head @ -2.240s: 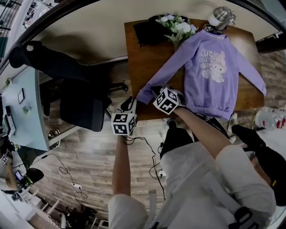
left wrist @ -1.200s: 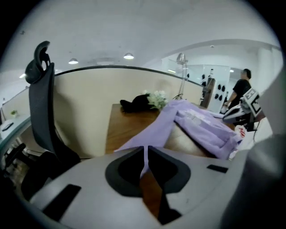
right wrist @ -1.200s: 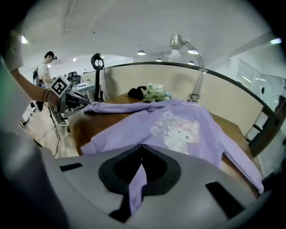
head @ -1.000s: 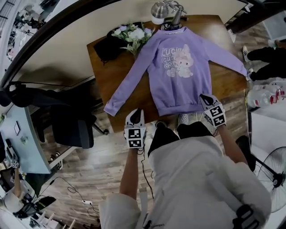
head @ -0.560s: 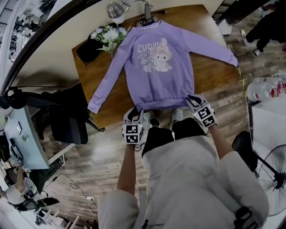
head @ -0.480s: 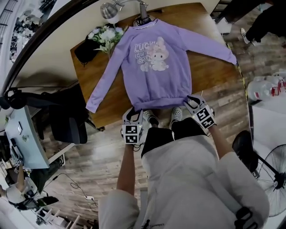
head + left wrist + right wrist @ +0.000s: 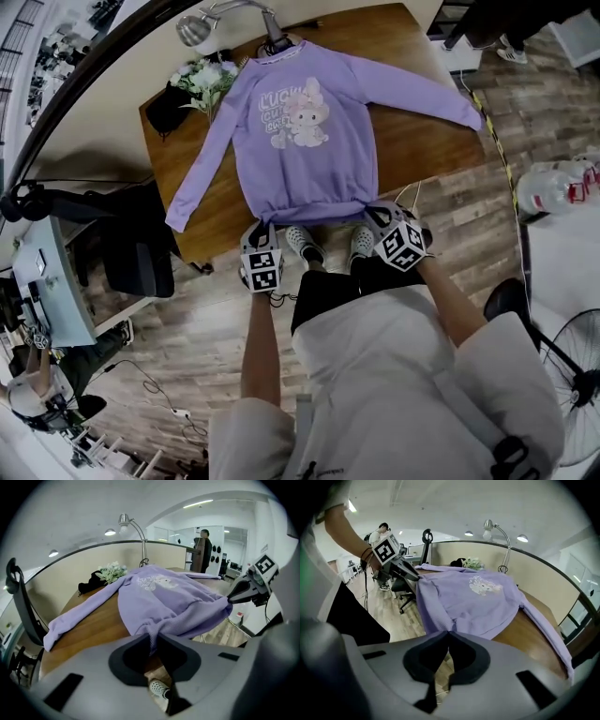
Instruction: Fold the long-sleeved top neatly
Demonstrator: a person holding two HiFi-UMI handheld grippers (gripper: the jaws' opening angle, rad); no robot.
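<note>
A lilac long-sleeved top [image 7: 309, 141] with a cartoon print lies face up on the wooden table [image 7: 412, 47], both sleeves spread out. My left gripper [image 7: 262, 228] is at the hem's left corner. In the left gripper view the ribbed hem [image 7: 154, 632] runs into the left gripper [image 7: 152, 644], whose jaws have just been closing and now pinch it. My right gripper [image 7: 375, 214] holds the hem's right corner; in the right gripper view the cloth [image 7: 473, 597] ends inside the shut right gripper [image 7: 449, 634]. The hem is raised off the near table edge.
At the table's far left stand a desk lamp [image 7: 192, 28], white flowers [image 7: 202, 75] and a black bag [image 7: 157, 108]. A black office chair [image 7: 136, 253] stands left of the table. Water bottles [image 7: 558, 192] and a fan [image 7: 577, 366] are on the right.
Both grippers moved from the left sleeve cuff to the two hem corners and took hold of them. The hem now sits bunched and lifted at the near table edge.
</note>
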